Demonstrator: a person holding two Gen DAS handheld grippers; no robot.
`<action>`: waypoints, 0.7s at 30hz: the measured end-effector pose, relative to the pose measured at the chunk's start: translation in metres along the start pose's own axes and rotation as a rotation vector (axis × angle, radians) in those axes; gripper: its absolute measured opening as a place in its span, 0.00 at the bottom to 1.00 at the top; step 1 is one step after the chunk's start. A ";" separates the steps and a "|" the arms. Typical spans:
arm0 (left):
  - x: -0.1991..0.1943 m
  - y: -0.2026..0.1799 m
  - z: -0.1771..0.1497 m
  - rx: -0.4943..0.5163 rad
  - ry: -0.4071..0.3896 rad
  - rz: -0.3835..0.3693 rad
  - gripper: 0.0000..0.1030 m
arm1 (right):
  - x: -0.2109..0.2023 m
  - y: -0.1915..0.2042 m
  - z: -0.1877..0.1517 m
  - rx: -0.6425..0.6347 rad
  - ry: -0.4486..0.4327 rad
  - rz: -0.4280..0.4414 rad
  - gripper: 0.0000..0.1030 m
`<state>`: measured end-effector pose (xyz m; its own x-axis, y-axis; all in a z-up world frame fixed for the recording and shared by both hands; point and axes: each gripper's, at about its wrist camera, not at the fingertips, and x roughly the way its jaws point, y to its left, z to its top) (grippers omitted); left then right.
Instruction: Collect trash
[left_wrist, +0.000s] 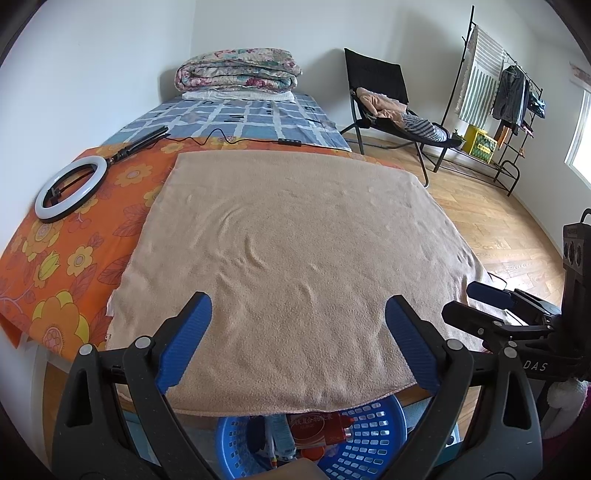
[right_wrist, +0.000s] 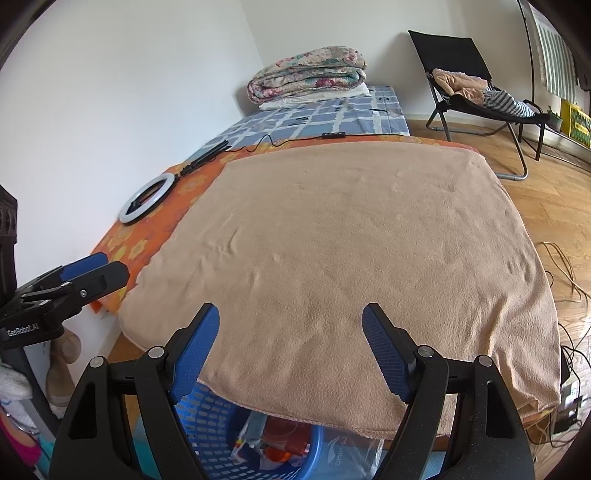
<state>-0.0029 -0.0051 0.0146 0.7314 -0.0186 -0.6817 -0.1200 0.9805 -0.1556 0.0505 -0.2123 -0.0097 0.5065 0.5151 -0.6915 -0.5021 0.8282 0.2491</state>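
Trash (left_wrist: 317, 430) fills the blue basket (left_wrist: 373, 439) under the desk's near edge, below the tan blanket (left_wrist: 295, 240). Left tool (left_wrist: 299, 314) and right tool (right_wrist: 291, 323) hang spread and empty above that edge.

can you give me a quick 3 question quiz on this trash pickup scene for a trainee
1. True or false: the left gripper is shut on a piece of trash.
2. Where does the blue basket sit? A) on the tan blanket B) below the blanket's near edge C) on the black chair
3. Fill in: the ring light lies on the ____ flowered cloth.

Key: 1 false, both the left and the right gripper stand open and empty; 2 B, with wrappers and packaging inside it; 3 orange.
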 end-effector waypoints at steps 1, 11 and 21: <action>0.000 0.000 0.000 0.000 0.000 -0.001 0.94 | 0.000 0.000 0.000 0.000 0.001 -0.001 0.77; 0.000 0.000 0.000 0.000 0.002 -0.001 0.94 | 0.001 0.000 0.000 0.003 0.004 0.001 0.77; 0.000 0.000 0.000 -0.001 0.000 -0.001 0.94 | 0.003 0.002 -0.003 0.010 0.010 0.000 0.77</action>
<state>-0.0027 -0.0054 0.0149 0.7316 -0.0193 -0.6815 -0.1199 0.9804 -0.1565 0.0488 -0.2100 -0.0137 0.4996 0.5131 -0.6980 -0.4953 0.8302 0.2558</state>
